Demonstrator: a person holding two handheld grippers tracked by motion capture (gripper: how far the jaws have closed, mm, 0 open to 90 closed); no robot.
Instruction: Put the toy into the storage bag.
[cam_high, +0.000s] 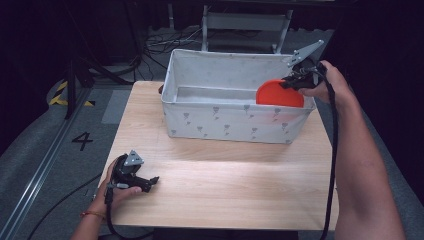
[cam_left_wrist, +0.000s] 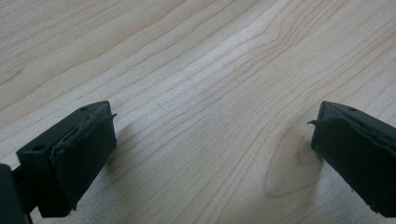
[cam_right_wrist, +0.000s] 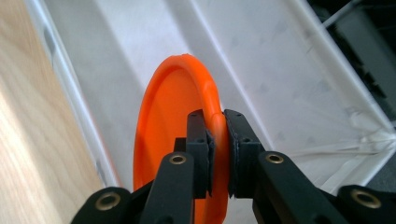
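Note:
An orange plate (cam_high: 278, 94) hangs on edge inside the right end of a white fabric bin (cam_high: 225, 125). My right gripper (cam_high: 295, 81) is shut on the plate's rim at the top right, above the bin's right wall. In the right gripper view the two black jaws pinch the plate's (cam_right_wrist: 163, 135) rim at the right gripper (cam_right_wrist: 217, 128), with the bin's white inside (cam_right_wrist: 280, 70) behind. My left gripper (cam_high: 152, 181) rests on the wooden table (cam_high: 225, 190) at the front left, held by a hand. Its fingers (cam_left_wrist: 79, 149) stand wide apart over bare wood, so the left gripper (cam_left_wrist: 212, 144) is open and holds nothing.
The bin stands at the table's far side, its long front wall printed with small grey marks. A grey chair frame (cam_high: 245, 25) and cables (cam_high: 160, 42) lie on the floor beyond. A floor mark reading 4 (cam_high: 81, 140) is left of the table.

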